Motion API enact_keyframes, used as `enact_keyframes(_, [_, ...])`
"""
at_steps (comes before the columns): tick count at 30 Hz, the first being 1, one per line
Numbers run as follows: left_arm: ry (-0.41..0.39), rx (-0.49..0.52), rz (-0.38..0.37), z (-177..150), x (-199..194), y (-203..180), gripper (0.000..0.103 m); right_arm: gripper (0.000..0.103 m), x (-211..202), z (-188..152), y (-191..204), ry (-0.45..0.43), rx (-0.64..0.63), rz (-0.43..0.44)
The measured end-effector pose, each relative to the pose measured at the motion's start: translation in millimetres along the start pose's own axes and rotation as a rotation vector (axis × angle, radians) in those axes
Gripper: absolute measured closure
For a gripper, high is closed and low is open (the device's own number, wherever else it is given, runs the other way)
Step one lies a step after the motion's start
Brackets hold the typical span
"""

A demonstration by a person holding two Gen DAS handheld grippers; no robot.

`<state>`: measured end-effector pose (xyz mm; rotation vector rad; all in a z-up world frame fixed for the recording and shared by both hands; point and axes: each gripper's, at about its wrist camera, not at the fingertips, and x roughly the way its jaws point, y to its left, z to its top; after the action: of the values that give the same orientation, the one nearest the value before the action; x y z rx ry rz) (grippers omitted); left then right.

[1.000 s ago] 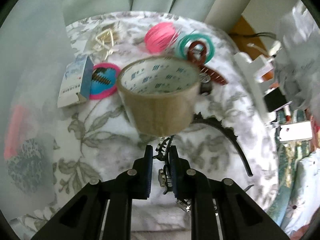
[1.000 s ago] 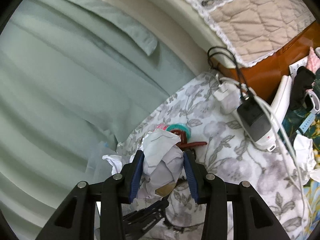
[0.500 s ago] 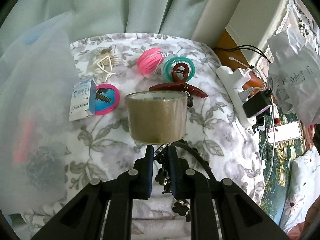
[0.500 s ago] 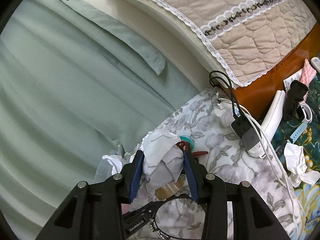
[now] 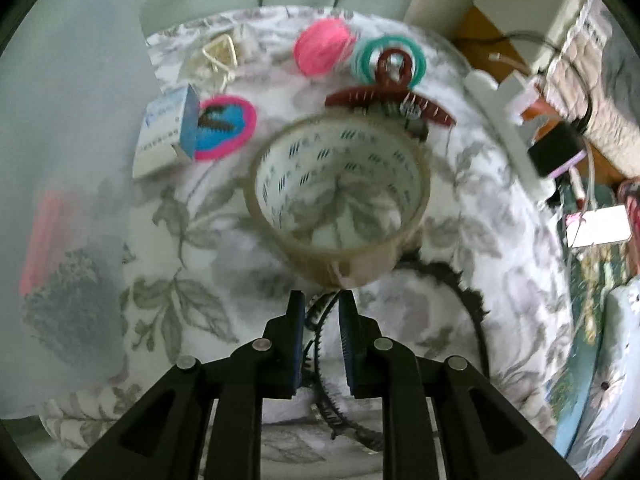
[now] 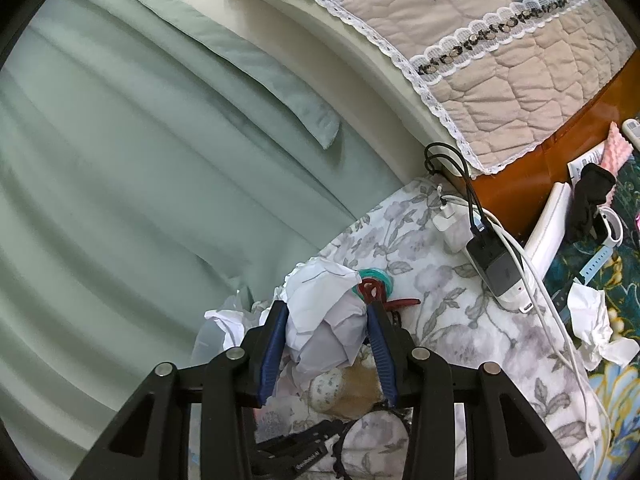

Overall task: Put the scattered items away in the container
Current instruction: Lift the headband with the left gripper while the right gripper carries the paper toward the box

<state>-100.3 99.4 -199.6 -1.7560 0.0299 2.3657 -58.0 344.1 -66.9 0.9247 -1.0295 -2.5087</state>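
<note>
The left wrist view looks steeply down on a surface covered with a white cloth printed with grey leaves. At the far left a frosted translucent plastic container fills the edge; blurred orange and dark patterned shapes show through its wall. Just right of it, toward the top, lie a small white and blue cardboard box and, touching it, a round pink-rimmed blue compact with a dark comb on it. Above these sits a cream plastic hair clip. In the middle stands a wide roll of brown packing tape, open end up. Behind it are a bright pink coiled hair tie, a teal coiled hair tie and a dark red claw hair clip overlapping the teal one. At the bottom centre, the left gripper has its jaws narrow and opening; a thin black toothed headband runs between the pads, which do not visibly press on it, and arcs away to the right past the tape roll. Further right lies a white power strip with a black adapter plugged in.

In the right wrist view, pale green curtain fabric fills the left. At bottom centre the right gripper is clamped on a crumpled ball of white paper, held above the cloth. To the right the power strip carries a black charger, with a beige quilted cover above it.
</note>
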Motion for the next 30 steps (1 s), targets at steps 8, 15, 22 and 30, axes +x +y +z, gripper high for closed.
enact_keyframes(8, [0.03, 0.113, 0.099, -10.6, 21.3, -16.2, 0.065, 0.06, 6.7, -1.3, -9.7, 0.014, 0.022, -0.018])
enact_keyframes(15, [0.021, 0.121, 0.088, -10.9, 14.7, -22.7, 0.086, 0.06, 9.3, -3.1, -12.0, 0.021, 0.032, -0.026])
enact_keyframes(22, [-0.029, 0.079, -0.048, -1.9, -19.5, -27.0, 0.087, 0.06, 2.7, -8.0, -4.4, -0.007, 0.043, -0.045])
enact_keyframes(30, [-0.187, 0.082, -0.169, 14.9, -83.2, -35.6, 0.087, 0.06, -9.4, -5.0, 5.8, -0.037, 0.014, -0.038])
